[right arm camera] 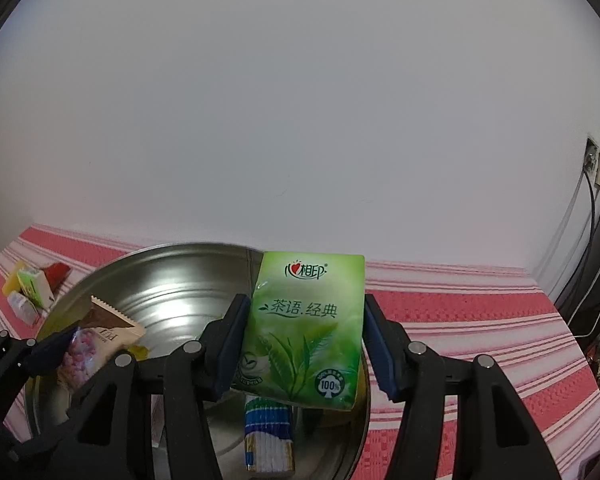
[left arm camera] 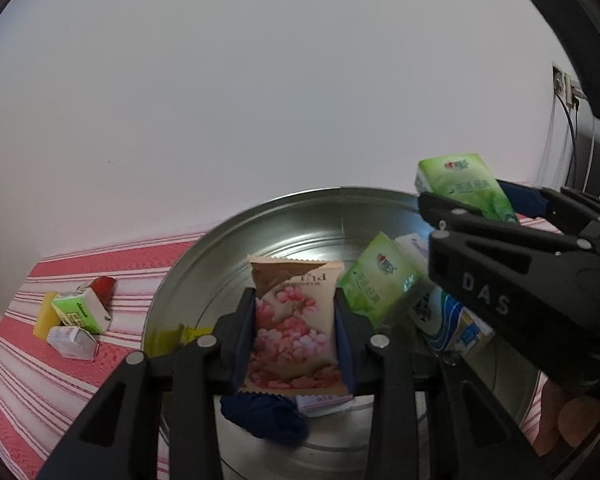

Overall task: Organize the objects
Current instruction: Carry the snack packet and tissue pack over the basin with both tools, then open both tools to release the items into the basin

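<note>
- Grippers first: your left gripper (left arm camera: 295, 320) is clamped on a beige snack packet with pink flowers (left arm camera: 296, 324), pads pressing both side edges, packet upright above the metal basin (left arm camera: 300, 208).
- Your right gripper (right arm camera: 303, 340) grips a green tissue pack (right arm camera: 306, 332) between its blue pads, the printed face toward the camera, held over the basin's right part.
- From the left wrist view, you see that same right gripper (left arm camera: 484, 204) enter from the right, its pack raised above the far-right rim.
- Inside the basin, below your tools: a dark blue cloth bundle (left arm camera: 268, 420) nearest, a yellow item (left arm camera: 172, 338) at the left wall, a second green tissue pack (left arm camera: 380, 280) leaning at centre-right, and a blue-and-white striped pack (right arm camera: 269, 436) beside it.
- The basin sits on a red-and-white striped cloth (right arm camera: 460, 308).
- Farther left on the cloth, well apart from the basin: a small cluster of a green-and-white box (left arm camera: 82, 312), a yellow block (left arm camera: 46, 316), a white packet (left arm camera: 72, 342) and a red piece (left arm camera: 104, 288).
- Beyond, a plain white wall (right arm camera: 300, 100).
</note>
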A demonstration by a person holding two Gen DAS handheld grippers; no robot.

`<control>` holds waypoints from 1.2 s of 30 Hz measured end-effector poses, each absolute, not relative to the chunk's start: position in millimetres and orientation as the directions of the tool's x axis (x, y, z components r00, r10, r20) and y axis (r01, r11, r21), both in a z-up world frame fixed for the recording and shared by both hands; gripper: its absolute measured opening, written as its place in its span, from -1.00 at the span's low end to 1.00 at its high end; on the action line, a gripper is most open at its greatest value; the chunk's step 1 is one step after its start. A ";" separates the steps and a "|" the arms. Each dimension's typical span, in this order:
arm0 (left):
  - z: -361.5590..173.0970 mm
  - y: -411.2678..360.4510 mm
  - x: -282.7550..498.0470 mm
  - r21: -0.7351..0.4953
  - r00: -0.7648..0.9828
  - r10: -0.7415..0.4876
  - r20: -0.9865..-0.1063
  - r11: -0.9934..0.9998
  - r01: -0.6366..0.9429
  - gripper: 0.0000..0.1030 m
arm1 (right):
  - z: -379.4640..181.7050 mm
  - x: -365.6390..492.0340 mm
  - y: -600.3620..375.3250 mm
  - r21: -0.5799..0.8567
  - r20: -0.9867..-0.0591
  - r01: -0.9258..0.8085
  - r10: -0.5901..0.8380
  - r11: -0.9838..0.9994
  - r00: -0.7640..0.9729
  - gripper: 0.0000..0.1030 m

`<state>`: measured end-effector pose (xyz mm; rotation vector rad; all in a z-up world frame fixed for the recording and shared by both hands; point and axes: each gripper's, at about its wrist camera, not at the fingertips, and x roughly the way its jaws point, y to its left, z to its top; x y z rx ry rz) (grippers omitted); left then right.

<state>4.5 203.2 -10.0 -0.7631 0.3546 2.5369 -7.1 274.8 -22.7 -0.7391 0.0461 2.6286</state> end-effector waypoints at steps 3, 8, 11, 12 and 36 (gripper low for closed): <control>-10.3 204.2 4.8 0.115 -0.740 0.355 -0.571 -0.858 -0.501 -0.32 | -24.1 -9.3 276.5 -0.071 -0.533 -0.372 0.351 -0.925 -0.770 0.13; -13.0 204.9 2.9 0.116 -0.733 0.347 -0.585 -0.859 -0.499 -0.32 | -27.1 -9.9 268.4 -0.090 -0.551 -0.349 0.339 -0.933 -0.762 0.14; -13.3 205.9 4.3 0.129 -0.735 0.344 -0.584 -0.855 -0.503 -0.25 | -20.5 -6.8 273.4 -0.074 -0.568 -0.332 0.313 -0.940 -0.761 0.16; -13.2 206.0 5.5 0.136 -0.737 0.345 -0.581 -0.852 -0.506 -0.17 | -17.0 -10.4 271.2 -0.067 -0.571 -0.329 0.307 -0.942 -0.761 0.22; 5.2 164.8 -8.1 0.087 -0.826 0.279 -0.490 -0.927 -0.364 0.99 | -5.3 36.5 309.9 0.315 -0.360 -0.440 0.323 -0.841 -0.875 0.61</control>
